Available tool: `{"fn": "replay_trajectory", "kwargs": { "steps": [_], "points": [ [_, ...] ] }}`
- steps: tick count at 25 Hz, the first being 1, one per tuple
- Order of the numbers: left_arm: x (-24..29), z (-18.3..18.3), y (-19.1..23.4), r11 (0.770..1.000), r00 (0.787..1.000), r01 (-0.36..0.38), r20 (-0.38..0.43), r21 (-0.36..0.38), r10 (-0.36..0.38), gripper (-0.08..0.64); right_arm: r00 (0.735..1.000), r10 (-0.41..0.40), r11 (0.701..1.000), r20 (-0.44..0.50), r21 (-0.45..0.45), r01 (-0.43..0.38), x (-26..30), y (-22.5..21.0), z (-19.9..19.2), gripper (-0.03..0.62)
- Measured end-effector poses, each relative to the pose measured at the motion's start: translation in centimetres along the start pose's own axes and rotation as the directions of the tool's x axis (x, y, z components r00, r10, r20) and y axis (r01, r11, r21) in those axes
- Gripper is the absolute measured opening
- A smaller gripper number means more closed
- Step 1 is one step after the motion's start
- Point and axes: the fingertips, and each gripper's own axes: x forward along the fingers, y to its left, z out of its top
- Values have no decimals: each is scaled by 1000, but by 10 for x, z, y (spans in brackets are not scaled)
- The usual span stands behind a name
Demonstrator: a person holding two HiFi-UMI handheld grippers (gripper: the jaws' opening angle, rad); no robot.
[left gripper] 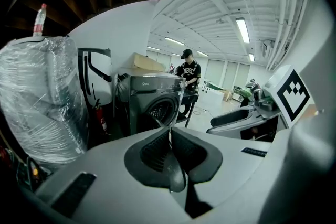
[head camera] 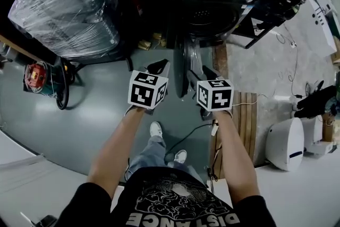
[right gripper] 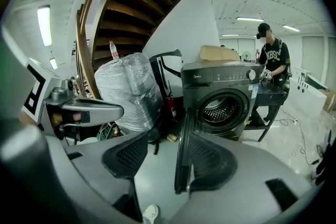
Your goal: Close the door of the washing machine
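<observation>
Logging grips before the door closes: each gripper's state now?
Left gripper: closed, empty.
Right gripper: open, washer door edge between its jaws, ungripped.

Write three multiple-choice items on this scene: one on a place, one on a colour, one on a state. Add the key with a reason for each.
1. In the right gripper view, where does the plastic-wrapped bundle stand relative to the washing machine?
A. to its left
B. on top of it
C. to its right

2. What colour is the washing machine's body?
A. white
B. dark grey
C. red

3. How does the door of the washing machine stand?
A. shut
B. off its hinges, flat on the floor
C. open, swung out

Key:
1 A: in that view the bundle stands left of the machine.
2 B: its front and top are dark grey.
3 C: the drum shows uncovered and the door stands out edge-on.
</observation>
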Motion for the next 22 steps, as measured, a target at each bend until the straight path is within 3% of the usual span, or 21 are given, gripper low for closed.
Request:
{"fn": "replay_trajectory", "kwargs": {
  "steps": [12, 22],
  "points": [
    [53, -19, 54, 998, 996, 53, -68, -32, -55, 35, 989, -65, 997, -129, 31, 70, 92, -21, -27, 249],
    [85, -37, 73, 992, 986, 120, -111, -42, -124, 37, 968, -152, 987, -200, 26, 160, 144, -38, -56, 221]
  ]
}}
